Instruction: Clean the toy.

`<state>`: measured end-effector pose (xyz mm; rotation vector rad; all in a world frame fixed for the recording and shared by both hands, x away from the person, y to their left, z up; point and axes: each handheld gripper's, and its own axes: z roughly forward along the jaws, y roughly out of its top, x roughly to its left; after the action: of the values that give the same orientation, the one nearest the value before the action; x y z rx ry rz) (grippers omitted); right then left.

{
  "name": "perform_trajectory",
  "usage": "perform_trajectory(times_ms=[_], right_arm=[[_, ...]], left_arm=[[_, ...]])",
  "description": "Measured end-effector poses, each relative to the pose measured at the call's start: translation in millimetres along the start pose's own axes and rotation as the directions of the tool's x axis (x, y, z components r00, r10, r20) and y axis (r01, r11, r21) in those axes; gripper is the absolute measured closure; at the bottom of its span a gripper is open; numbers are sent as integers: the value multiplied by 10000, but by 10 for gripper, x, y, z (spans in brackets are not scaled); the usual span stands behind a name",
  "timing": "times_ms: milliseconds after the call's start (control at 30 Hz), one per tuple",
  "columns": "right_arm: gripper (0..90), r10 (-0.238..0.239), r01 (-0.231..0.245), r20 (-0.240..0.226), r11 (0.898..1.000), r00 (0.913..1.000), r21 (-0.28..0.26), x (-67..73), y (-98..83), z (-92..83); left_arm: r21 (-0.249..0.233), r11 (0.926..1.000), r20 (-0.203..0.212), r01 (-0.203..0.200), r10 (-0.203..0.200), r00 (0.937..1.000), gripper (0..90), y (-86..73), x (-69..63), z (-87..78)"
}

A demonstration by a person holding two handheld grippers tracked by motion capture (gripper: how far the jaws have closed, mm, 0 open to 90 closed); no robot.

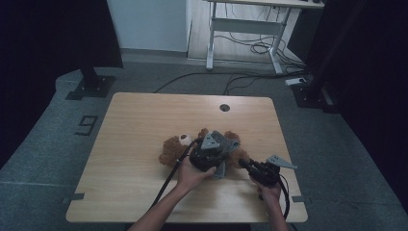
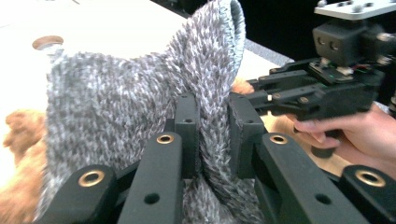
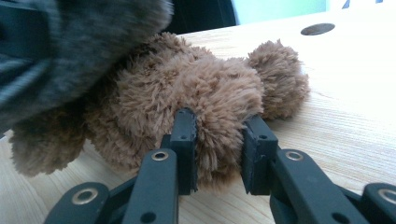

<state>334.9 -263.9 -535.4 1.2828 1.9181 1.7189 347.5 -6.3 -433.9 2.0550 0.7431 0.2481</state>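
A brown teddy bear (image 1: 179, 148) is laid on the wooden table (image 1: 134, 144), its long axis running left to right in the high view, head to the left. Its limb is clamped by the right gripper (image 3: 218, 140). A grey knitted garment (image 2: 140, 116) is pinched by the left gripper (image 2: 212, 135). No legible writing is seen on either

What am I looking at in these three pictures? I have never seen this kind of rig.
A person at a wooden table holds a two-jawed tool in each hand. One picture looks down from above; the other two come from cameras riding on the tools. A brown teddy bear lies on the table. The left hand-held gripper pinches a fold of the bear's grey knitted garment. The right hand-held gripper is clamped on a furry limb of the bear, seemingly a leg, holding it steady. It looks like the garment is being pulled off or on; which cannot be told.
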Motion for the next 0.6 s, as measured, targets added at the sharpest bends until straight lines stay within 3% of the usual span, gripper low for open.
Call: perform_trajectory(times_ms=[133, 267, 367, 500, 600], right_arm=[[706, 35, -35, 2, 9999, 10000, -96, 4, 3, -2], [706, 47, -47, 0, 10000, 10000, 0, -19, 2, 3], [706, 26, -26, 16, 10000, 10000, 81, -28, -5, 9], [707, 48, -48, -3, 10000, 10000, 67, -20, -5, 11], [706, 54, -54, -27, 10000, 10000, 39, -22, -4, 10]], left_arm=[[584, 9983, 99, -85, 79, 9999, 759, -22, -14, 226], [714, 9973, 254, 170, -188, 9995, 760, -161, -12, 364], [740, 9970, 379, 207, -235, 9990, 759, -248, -42, 372], [1097, 9939, 450, -74, 25, 9990, 757, -418, -114, 362], [1355, 9906, 518, 159, -232, 9984, 755, -634, -121, 364]])
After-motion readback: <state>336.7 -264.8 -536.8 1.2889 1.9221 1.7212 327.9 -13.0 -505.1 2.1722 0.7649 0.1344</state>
